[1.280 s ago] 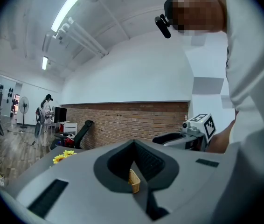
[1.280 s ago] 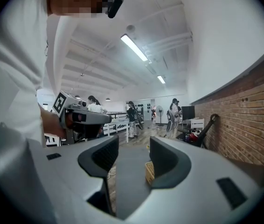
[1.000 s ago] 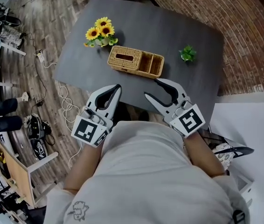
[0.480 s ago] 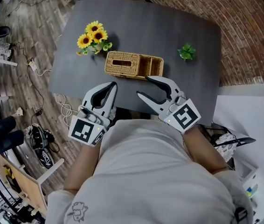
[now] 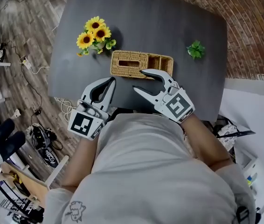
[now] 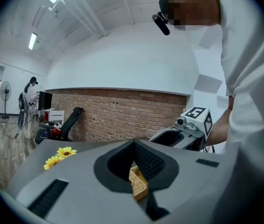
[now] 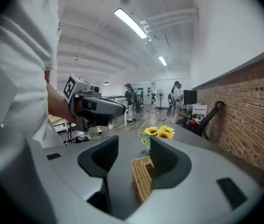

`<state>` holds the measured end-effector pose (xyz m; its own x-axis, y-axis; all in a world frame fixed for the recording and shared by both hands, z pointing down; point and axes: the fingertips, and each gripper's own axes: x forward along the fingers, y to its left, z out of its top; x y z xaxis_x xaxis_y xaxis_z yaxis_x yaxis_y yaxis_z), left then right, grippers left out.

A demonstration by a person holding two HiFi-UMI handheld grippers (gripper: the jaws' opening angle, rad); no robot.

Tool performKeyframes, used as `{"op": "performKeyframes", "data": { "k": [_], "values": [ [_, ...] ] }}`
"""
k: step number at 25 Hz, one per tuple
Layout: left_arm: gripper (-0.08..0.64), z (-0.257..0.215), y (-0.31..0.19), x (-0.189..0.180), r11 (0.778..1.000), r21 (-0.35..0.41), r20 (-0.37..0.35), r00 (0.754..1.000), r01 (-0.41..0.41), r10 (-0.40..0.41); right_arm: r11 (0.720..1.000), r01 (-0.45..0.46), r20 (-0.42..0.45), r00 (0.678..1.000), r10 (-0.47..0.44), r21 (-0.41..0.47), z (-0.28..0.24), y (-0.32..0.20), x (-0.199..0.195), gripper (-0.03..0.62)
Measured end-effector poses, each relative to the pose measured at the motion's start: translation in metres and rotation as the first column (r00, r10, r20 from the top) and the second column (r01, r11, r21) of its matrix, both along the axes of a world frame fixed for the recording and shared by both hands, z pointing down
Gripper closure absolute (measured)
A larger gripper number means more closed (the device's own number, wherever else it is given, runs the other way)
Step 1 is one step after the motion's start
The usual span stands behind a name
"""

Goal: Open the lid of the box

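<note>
Counting from the head view, one dark grey tabletop (image 5: 169, 27) is seen, and on it one oblong woven wicker box (image 5: 120, 65), one bunch of yellow sunflowers (image 5: 97, 31) beyond it to the left, and one small green plant (image 5: 196, 49) well apart to the right. The box is set near the table's near edge; a slotted lid lies flat on its left part, and two open compartments are seen at its right. Two grippers are held over that edge. The left gripper (image 5: 111, 80) is pressed together at its tips, with nothing pinched. The right gripper (image 5: 138, 79) is spread, and no pad is pressed on the box, whose end is framed between the jaws in the right gripper view. The plant is shown by the head view alone, while distant standing people (image 7: 175, 94) and ceiling strip lights (image 7: 132, 22) are shown only by the gripper views.
</note>
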<state>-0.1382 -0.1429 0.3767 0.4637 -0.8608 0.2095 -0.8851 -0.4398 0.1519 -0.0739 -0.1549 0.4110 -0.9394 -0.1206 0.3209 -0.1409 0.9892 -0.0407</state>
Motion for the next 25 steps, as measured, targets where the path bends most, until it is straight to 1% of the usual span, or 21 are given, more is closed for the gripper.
{"op": "performKeyframes", "data": {
  "k": [3, 6, 10, 15, 20, 25],
  "values": [
    [0.549, 0.019, -0.007, -0.012, 0.999, -0.029, 0.002, 0.999, -0.036, 0.036, 1.000, 0.026, -0.085, 0.996, -0.025, 0.011, 0.022, -0.006, -0.015, 0.370],
    [0.549, 0.038, -0.011, -0.022, 0.996, -0.051, 0.015, 0.997, -0.076, 0.076, 0.999, 0.038, -0.147, 0.989, -0.036, 0.010, 0.051, -0.009, -0.025, 0.359],
    [0.549, 0.065, -0.017, -0.030, 0.989, -0.069, 0.033, 0.991, -0.130, 0.133, 0.999, 0.050, -0.254, 0.966, -0.048, 0.003, 0.090, -0.014, -0.033, 0.350],
    [0.549, 0.099, -0.021, -0.040, 0.977, -0.125, 0.033, 0.984, -0.172, 0.178, 0.997, 0.080, -0.338, 0.938, -0.079, -0.011, 0.132, -0.018, -0.045, 0.344],
    [0.549, 0.120, -0.024, -0.046, 0.963, -0.161, 0.025, 0.975, -0.215, 0.221, 0.991, 0.123, -0.418, 0.899, -0.130, -0.043, 0.174, -0.016, -0.052, 0.334],
    [0.549, 0.132, -0.030, -0.048, 0.959, -0.168, 0.015, 0.972, -0.230, 0.236, 0.988, 0.154, -0.483, 0.863, -0.150, -0.031, 0.200, -0.013, -0.057, 0.327]
  ]
}}
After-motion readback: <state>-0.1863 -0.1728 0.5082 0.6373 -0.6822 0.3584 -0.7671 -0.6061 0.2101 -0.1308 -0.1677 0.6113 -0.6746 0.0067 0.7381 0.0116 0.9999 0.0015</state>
